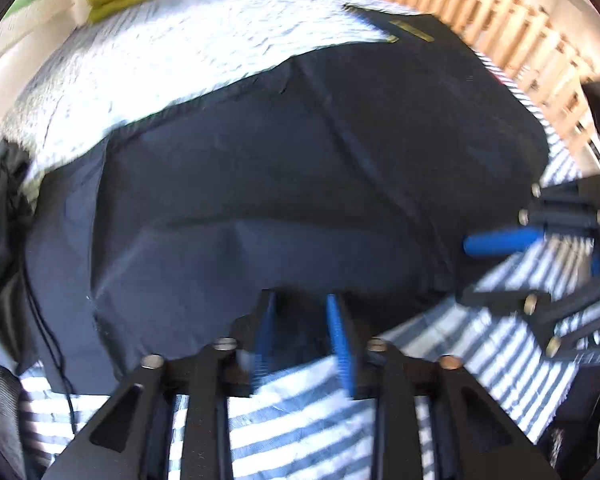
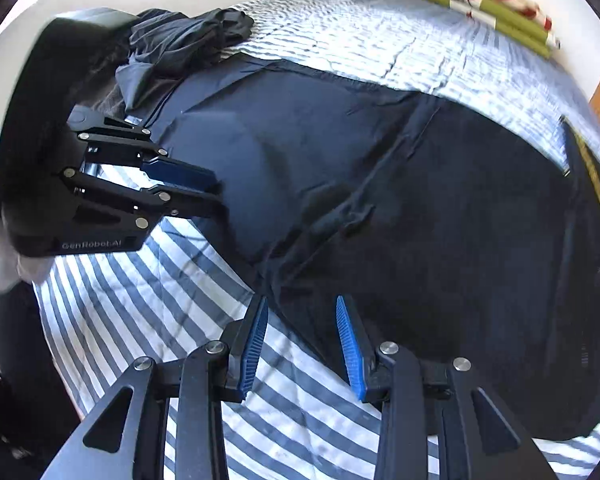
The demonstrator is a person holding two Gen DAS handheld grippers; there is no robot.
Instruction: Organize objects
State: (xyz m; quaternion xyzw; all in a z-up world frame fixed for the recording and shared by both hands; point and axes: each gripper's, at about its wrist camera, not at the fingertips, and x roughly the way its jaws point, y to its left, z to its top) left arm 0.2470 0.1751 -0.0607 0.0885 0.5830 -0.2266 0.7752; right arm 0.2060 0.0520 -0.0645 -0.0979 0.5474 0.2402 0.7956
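A large dark navy garment [image 2: 400, 216] is lying spread almost flat on a blue-and-white striped bedsheet [image 2: 148, 312], its thin cloth creased by a few long folds and one raised seam running slantwise across it. A narrow yellow-olive strip [image 1: 412, 32] is showing at its far end. The garment's long axis is running from beside the left gripper [image 1: 302, 340] across to the yellow-strip end, beyond the right gripper [image 2: 302, 340].

Counted: one spread garment, one crumpled dark cloth [image 2: 188, 36] bunched behind the left gripper, one folded green stack [image 2: 472, 0] far ahead at the bed's head, two grippers.

The left gripper is pointing steeply down at the garment's near hem, its blue pads standing apart with no cloth pinched between them. The right gripper is likewise hanging with pads [image 2: 352, 344] spread, over the hem where dark cloth meets stripes, gripping nothing. In the left wrist view the right gripper [image 1: 500, 264] is sitting off to the right, at the garment's edge.
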